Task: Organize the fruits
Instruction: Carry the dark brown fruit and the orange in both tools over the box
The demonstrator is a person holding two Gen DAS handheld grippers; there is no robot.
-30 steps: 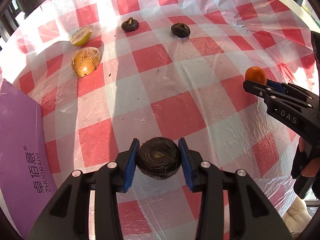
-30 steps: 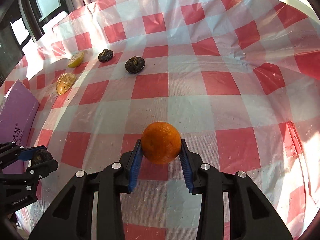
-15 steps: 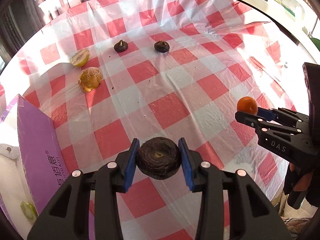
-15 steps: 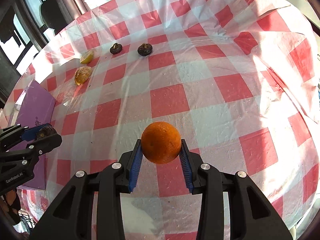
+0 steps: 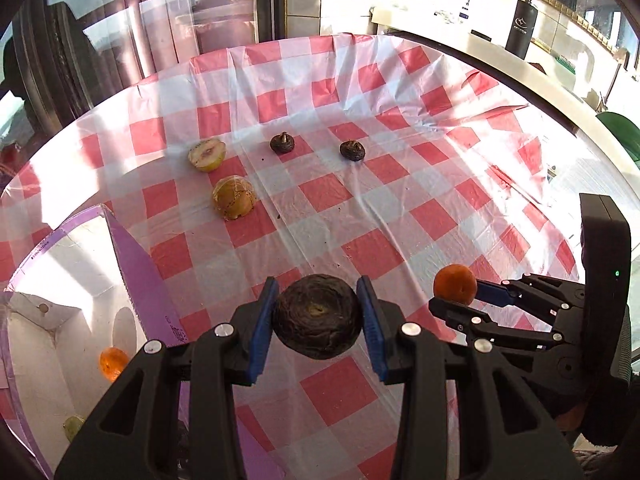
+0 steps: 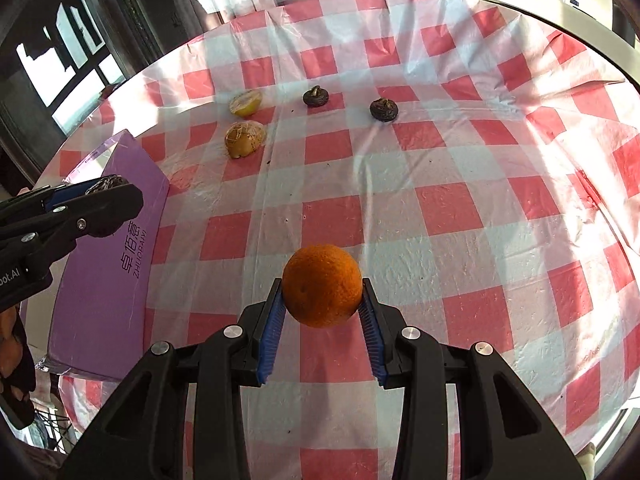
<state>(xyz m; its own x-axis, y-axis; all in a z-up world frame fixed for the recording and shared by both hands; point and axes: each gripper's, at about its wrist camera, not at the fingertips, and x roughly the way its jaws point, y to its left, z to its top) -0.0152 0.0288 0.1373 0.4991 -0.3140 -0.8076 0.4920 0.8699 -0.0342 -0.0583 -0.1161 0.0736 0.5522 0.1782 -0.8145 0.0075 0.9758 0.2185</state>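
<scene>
Two grippers are each carrying a fruit above the checked tablecloth (image 5: 400,208). Through the left wrist camera, you are holding your left gripper (image 5: 318,318) tilted down over the near table edge, its blue pads clamped on a dark wrinkled fruit (image 5: 318,316). Your right gripper (image 5: 460,296) is reaching in from the right side, level with it and pinching a small orange (image 5: 455,283). Below and to the left, the purple box (image 5: 136,272) is standing open; inside its white interior an orange fruit (image 5: 113,363) and a greenish one (image 5: 73,427) are lying apart. Through the right wrist camera, you are pointing your right gripper (image 6: 322,308) down over the cloth, pads squeezing the orange (image 6: 322,285). Your left gripper (image 6: 100,196) is hovering over the box (image 6: 104,264) at the left, dark fruit (image 6: 107,182) between its fingers.
</scene>
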